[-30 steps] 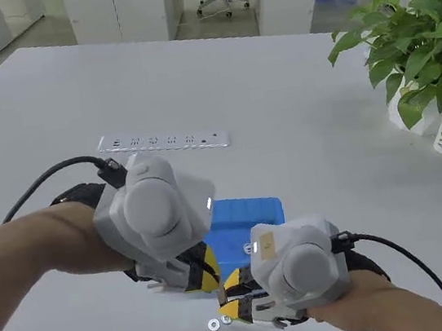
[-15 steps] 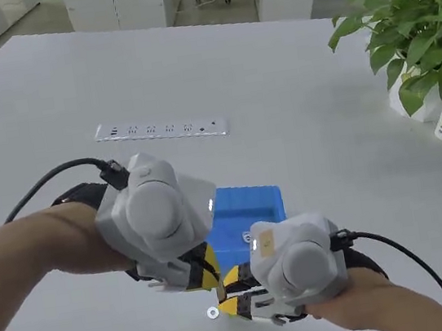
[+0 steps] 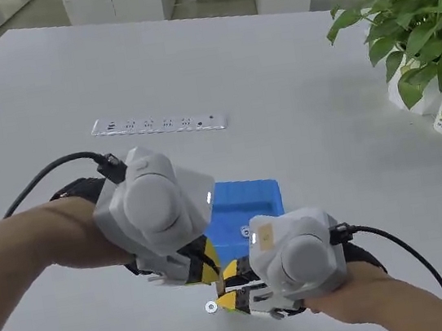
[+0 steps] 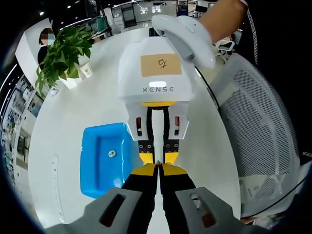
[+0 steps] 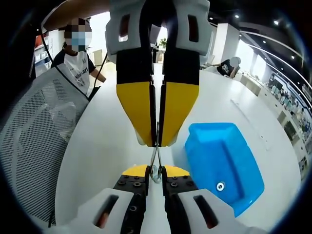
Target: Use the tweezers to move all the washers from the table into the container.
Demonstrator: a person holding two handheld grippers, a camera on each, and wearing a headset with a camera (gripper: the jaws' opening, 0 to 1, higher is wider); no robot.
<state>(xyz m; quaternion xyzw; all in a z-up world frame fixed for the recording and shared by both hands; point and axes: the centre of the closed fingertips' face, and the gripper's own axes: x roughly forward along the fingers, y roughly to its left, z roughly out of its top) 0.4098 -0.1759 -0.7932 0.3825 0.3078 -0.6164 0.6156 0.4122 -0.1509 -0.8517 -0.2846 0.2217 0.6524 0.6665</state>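
yellow-tipped, nose to nose: left gripper (image 4: 158,166) against right gripper (image 5: 156,173). both pinched shut on thin steel tweezers (image 5: 155,156), small flat washer (image 3: 212,307) just beside.

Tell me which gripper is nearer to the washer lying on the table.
Right. The right gripper has its tips just beside the washer; the left gripper sits farther off, toward the container.
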